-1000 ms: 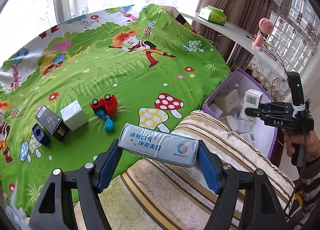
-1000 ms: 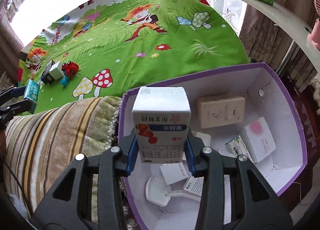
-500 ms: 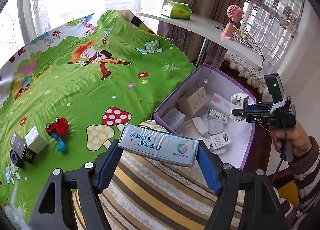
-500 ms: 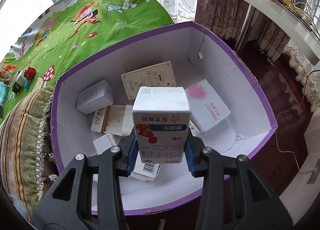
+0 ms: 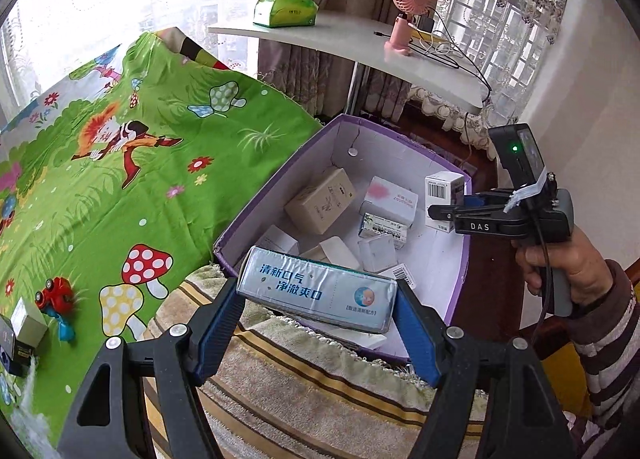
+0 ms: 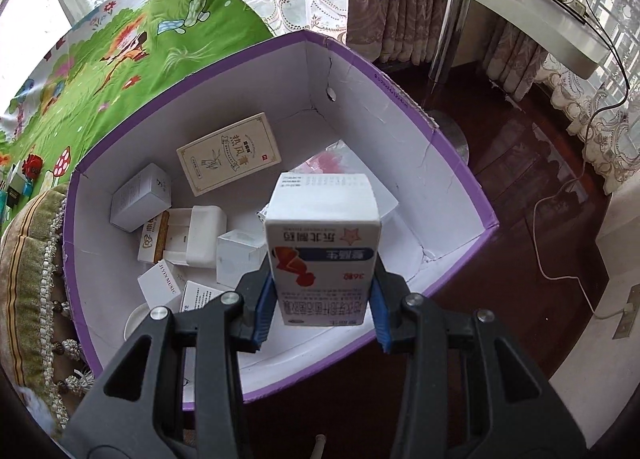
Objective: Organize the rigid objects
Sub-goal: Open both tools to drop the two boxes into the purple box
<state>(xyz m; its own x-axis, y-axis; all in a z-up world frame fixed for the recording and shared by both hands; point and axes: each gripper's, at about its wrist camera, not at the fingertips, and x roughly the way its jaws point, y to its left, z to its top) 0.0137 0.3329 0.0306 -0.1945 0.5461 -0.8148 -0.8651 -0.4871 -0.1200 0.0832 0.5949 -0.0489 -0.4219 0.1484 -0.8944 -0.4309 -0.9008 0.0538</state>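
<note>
My left gripper (image 5: 318, 323) is shut on a long pale-blue toothpaste box (image 5: 316, 290), held level above a striped cushion (image 5: 320, 391), just short of the purple storage box (image 5: 276, 183). My right gripper (image 6: 320, 311) is shut on a white medicine box (image 6: 322, 243) with red and blue print, held over the purple box's (image 6: 400, 87) right side. It also shows in the left wrist view (image 5: 442, 197), gripped over the box's far right edge. Several small cartons lie inside, among them a beige one (image 6: 228, 153).
The green cartoon bedsheet (image 5: 120, 163) holds a red toy car (image 5: 56, 293) and small boxes (image 5: 28, 323) at the left. A white shelf (image 5: 360, 47) behind carries a tissue pack (image 5: 286, 10) and pink fan (image 5: 406, 15). Dark wood floor (image 6: 540, 163) with cables lies right of the box.
Both grippers have swung right toward the purple box. The right one has moved over its right side and tilted the medicine box; the left one has come up to its near wall.
</note>
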